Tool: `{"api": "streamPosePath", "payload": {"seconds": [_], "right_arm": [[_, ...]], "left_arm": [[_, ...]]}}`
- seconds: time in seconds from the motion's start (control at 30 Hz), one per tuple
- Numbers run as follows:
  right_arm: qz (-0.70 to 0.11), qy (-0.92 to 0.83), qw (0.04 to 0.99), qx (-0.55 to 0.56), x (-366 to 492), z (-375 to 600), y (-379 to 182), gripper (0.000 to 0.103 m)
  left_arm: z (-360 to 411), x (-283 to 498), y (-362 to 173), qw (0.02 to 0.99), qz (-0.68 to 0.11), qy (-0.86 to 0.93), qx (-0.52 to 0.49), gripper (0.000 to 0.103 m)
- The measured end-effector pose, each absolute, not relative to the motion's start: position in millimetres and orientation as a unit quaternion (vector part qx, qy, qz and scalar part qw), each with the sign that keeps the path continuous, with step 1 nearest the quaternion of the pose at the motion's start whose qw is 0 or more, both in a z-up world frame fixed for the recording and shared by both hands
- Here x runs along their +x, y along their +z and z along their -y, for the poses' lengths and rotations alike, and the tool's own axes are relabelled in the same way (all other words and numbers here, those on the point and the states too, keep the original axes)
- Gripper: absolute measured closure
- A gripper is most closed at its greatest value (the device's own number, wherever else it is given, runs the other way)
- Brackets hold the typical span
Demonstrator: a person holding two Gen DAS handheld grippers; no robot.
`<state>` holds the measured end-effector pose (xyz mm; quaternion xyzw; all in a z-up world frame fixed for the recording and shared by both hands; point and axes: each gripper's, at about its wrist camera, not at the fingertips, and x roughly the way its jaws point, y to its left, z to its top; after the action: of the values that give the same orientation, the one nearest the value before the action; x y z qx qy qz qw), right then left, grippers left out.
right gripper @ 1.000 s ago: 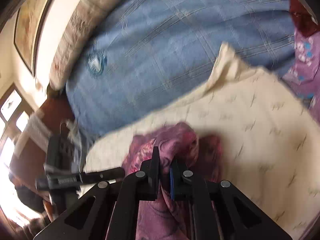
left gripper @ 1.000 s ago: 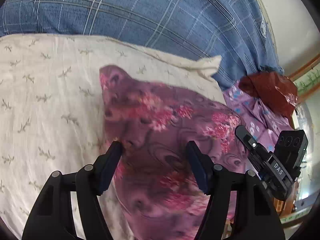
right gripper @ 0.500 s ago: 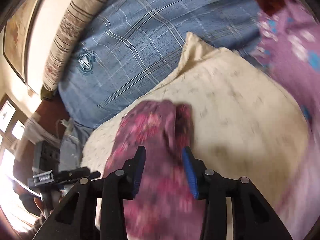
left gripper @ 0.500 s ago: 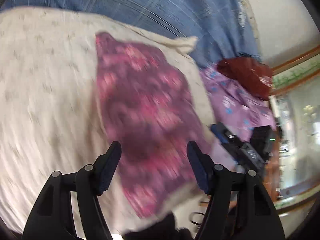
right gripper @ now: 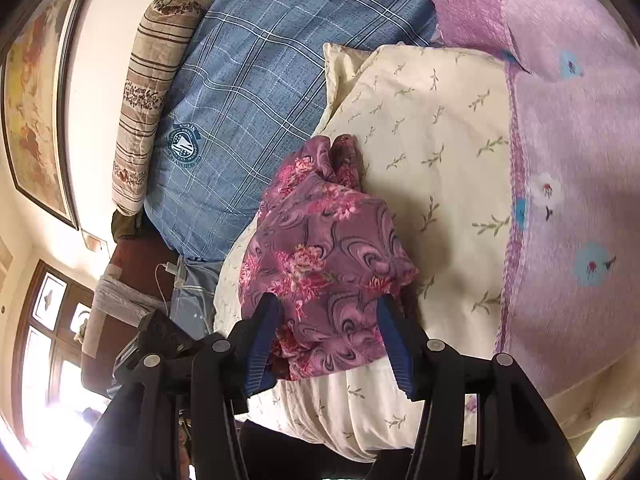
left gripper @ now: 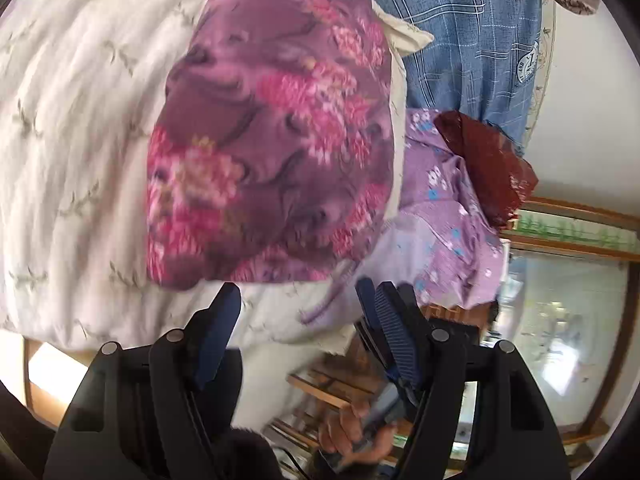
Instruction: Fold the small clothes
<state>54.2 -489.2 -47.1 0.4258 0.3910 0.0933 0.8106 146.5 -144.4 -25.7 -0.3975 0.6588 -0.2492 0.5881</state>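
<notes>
Garment (right gripper: pixel 320 264): folded, lying on my cream pillow (right gripper: pixel 432 128).
Left tongs (left gripper: pixel 298 320): wide, empty.
Right tongs (right gripper: pixel 326 338): opening, garment edge between, unpressed.

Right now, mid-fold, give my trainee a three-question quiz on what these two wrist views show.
1. True or false: the right gripper is clamped on the floral garment.
2. What does the garment lie on? A) blue plaid quilt B) cream pillow C) lilac sheet
3. Fill in: nothing sits between the left gripper's ____.

Key:
1. False: its jaws are opening, fingers clear of the cloth.
2. B, the cream pillow.
3. fingers
</notes>
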Motion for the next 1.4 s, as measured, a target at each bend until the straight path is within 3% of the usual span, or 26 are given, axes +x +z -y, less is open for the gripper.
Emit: {"api": "streamPosePath", "payload": {"seconds": [0.13,0.2,0.3,0.37,0.6,0.63,0.67,0.7,0.87,1.0,1.03,1.1,1.2,1.3,1.4], "right_arm": [[-0.377,0.079,0.803,0.455,51,496,-53,0.042],[-0.374,0.080,0.788,0.482,53,498,-61,0.041],[-0.379,0.083,0.776,0.497,61,492,-71,0.041],[-0.388,0.064,0.782,0.484,67,487,-73,0.041],[-0.393,0.061,0.784,0.476,86,466,-75,0.037],[-0.395,0.055,0.793,0.460,92,461,-74,0.045],[-0.398,0.058,0.794,0.456,96,458,-73,0.065],[-0.401,0.077,0.782,0.471,100,455,-73,0.093],[-0.285,0.218,0.696,0.622,91,444,-70,0.094],[-0.370,0.138,0.651,0.649,92,446,-142,0.089],[-0.374,0.125,0.634,0.665,85,450,-156,0.094],[-0.374,0.133,0.637,0.661,73,455,-155,0.091],[-0.392,0.140,0.685,0.598,64,460,-118,0.071],[-0.339,0.122,0.774,0.520,53,474,-62,0.069],[-0.318,0.104,0.826,0.453,63,473,-33,0.040]], "left_arm": [[136,164,-26,0.607,-0.638,-0.221,-0.418,0.035],[131,163,-23,0.618,-0.633,-0.220,-0.411,0.061],[125,160,-18,0.639,-0.627,-0.215,-0.391,0.086],[118,161,-19,0.648,-0.624,-0.207,-0.384,0.093],[108,155,-21,0.659,-0.621,-0.210,-0.369,0.095],[105,155,-20,0.661,-0.620,-0.210,-0.368,0.095],[104,154,-19,0.662,-0.617,-0.212,-0.368,0.095],[101,153,-16,0.665,-0.614,-0.214,-0.366,0.095],[78,155,-8,0.691,-0.596,-0.199,-0.357,0.095],[75,156,-31,0.668,-0.623,-0.189,-0.361,0.095],[75,155,-32,0.665,-0.627,-0.190,-0.359,0.095],[75,155,-32,0.667,-0.626,-0.194,-0.353,0.095],[77,156,-27,0.672,-0.627,-0.200,-0.339,0.095],[81,154,-25,0.676,-0.626,-0.203,-0.331,0.095],[86,153,-27,0.673,-0.632,-0.204,-0.327,0.095]]}}
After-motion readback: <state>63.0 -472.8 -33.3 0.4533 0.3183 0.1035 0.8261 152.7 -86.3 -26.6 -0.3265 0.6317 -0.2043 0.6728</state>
